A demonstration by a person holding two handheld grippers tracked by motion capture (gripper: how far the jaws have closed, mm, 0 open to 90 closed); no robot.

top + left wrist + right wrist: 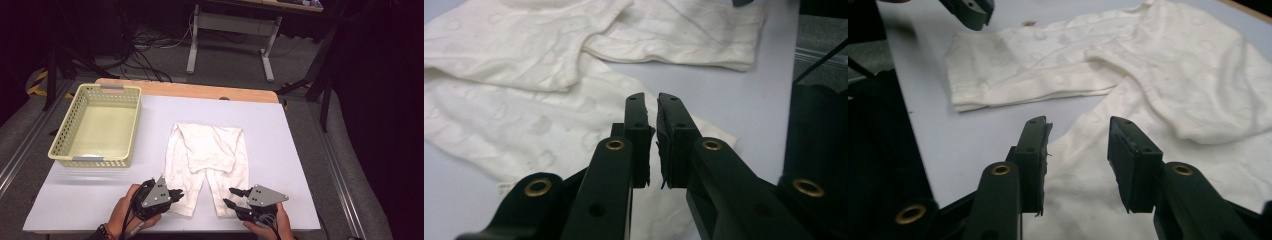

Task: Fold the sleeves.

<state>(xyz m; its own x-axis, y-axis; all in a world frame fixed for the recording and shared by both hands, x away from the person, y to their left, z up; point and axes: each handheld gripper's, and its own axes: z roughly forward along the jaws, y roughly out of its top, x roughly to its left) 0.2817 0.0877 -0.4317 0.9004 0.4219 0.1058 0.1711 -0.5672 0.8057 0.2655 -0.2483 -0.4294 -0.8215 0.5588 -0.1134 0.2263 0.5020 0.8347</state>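
1. Right now we hold both tongs over the near end of the white trousers (207, 160), which lie flat on the table (300, 150) with the waist already folded down toward us and both legs pointing our way.
2. Our left tongs (176, 193) hover just above the hem of the left leg (524, 135); the jaws stand almost together, only a thin slit between the pads, and no cloth is in that slit.
3. Our right tongs (228, 196) hang over the hem of the right leg (1083, 200), jaws parted, cloth below the gap but not pinched.
4. We judge the step in hand to be taking both hems for the next fold, so we first spread the left jaws wide enough to admit the hem.
5. We lower each pair so one pad slides under the edge and the other lands on top, catching both layers near the outer corner.
6. We close both at once and lift evenly, keeping the legs parallel so the fold falls square.
7. The yellow basket (65, 135) sits well off beyond our left tongs, ready for later.
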